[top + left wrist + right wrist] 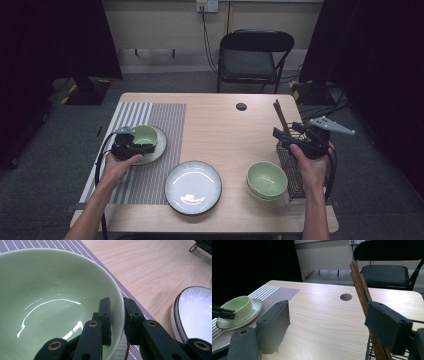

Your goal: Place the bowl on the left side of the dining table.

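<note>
Dark curtains flank a pale back wall, and a black folding chair (255,56) stands behind the light wooden table (220,125). Near the table's left edge lies a striped placemat (150,117), and on it a pale saucer (159,150) carries a green bowl (145,134). The left gripper (131,145) is at that bowl's near rim; in the left gripper view one jaw sits inside the bowl and the other outside, straddling the wall, with a sliver of gap visible at the outer pad, so the grasp looks loosened rather than clamped. Toward the middle of the front edge rests a white plate (193,187) with a dark rim, and further right, near the front right corner, sit stacked green bowls (267,179). Along the right edge stands a black wire rack (291,172) holding brown chopsticks (281,117). The right gripper (300,140) hovers above the rack, jaws spread wide and grasping nothing, the chopsticks rising just beside its right-hand jaw.
</note>
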